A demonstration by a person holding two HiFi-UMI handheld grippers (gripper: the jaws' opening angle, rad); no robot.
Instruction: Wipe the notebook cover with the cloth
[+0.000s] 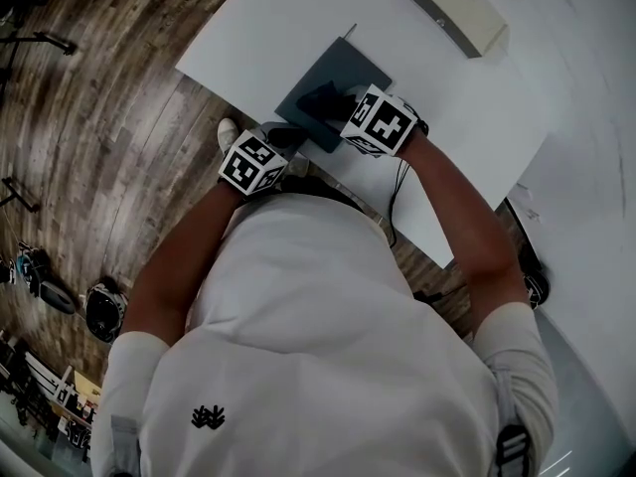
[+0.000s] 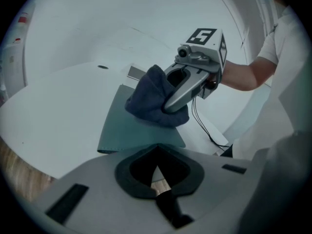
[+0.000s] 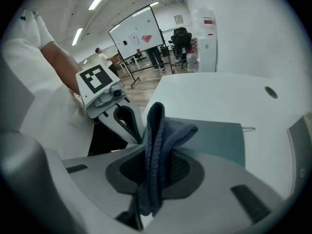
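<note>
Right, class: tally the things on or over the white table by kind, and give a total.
grippers: 2, the left gripper and the right gripper
notebook: 1
cloth: 1
beige pad: 1
Total: 5

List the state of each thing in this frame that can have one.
notebook: closed, lying flat on the table.
cloth: bunched up, resting on the notebook's cover.
right claw: shut on the cloth.
left claw: shut, tips at the notebook's near edge.
</note>
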